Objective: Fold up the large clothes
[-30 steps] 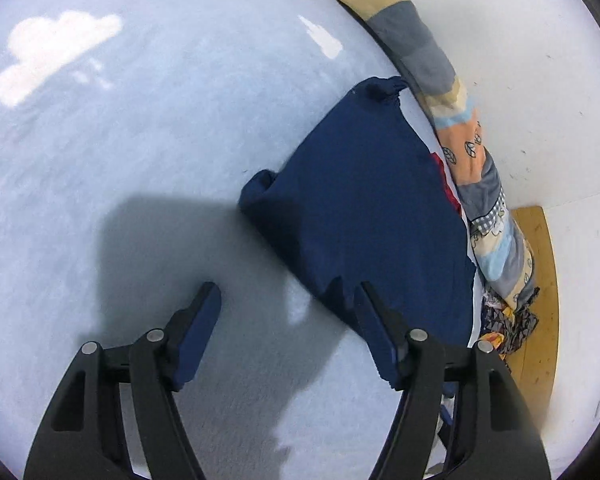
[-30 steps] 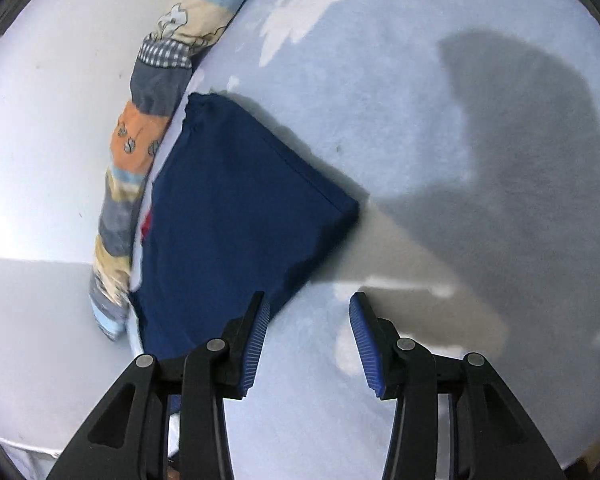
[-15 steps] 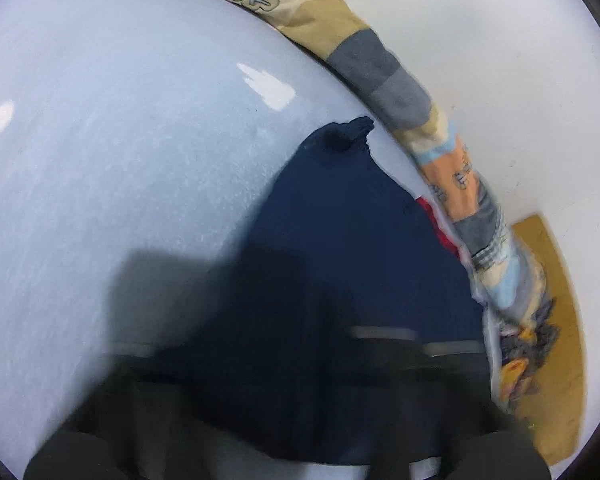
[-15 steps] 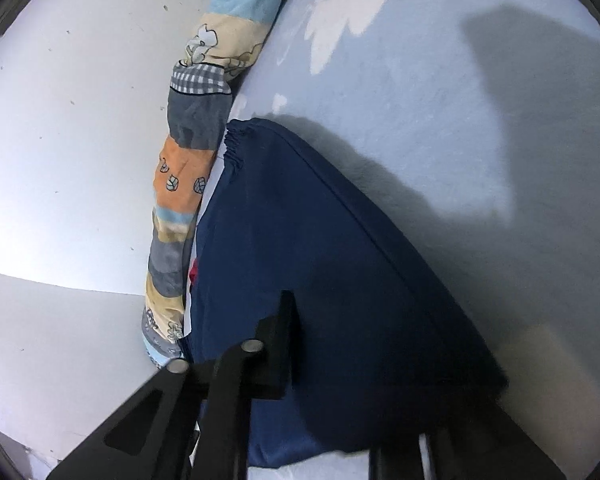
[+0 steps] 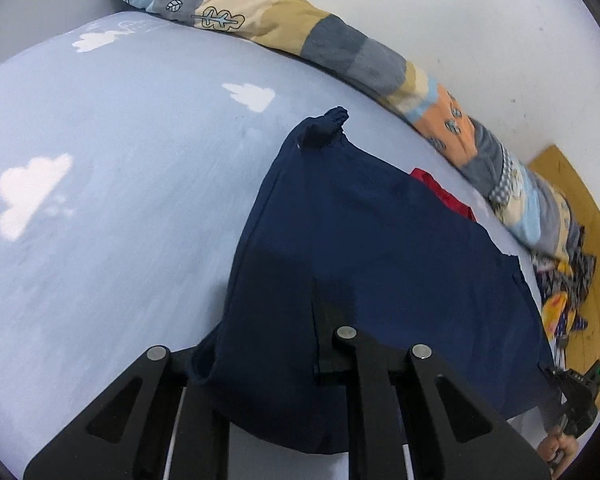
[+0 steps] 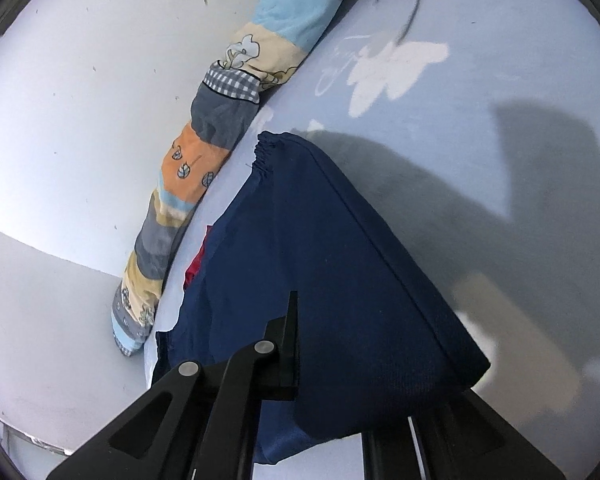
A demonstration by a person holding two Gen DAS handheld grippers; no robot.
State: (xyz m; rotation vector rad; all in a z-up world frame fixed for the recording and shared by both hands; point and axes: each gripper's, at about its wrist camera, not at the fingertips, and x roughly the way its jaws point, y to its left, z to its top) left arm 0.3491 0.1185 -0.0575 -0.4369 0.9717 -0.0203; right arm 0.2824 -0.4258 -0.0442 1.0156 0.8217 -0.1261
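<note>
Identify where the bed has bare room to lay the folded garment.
Bare sheet lies left of the navy garment, toward the cloud prints. It is crowded on the wall side: patchwork bolster, red cloth and a patterned heap.

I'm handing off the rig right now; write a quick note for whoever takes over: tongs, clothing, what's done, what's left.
Left tongs: shut on the navy garment, near edge.
Right tongs: also shut on it, gripping its near corner.
Garment: already folded into a rough rectangle on the light blue bed sheet, beside the patchwork bolster; a red piece peeks out at its far side.
Left: probably carry this edge over for the next fold, release, smooth.
</note>
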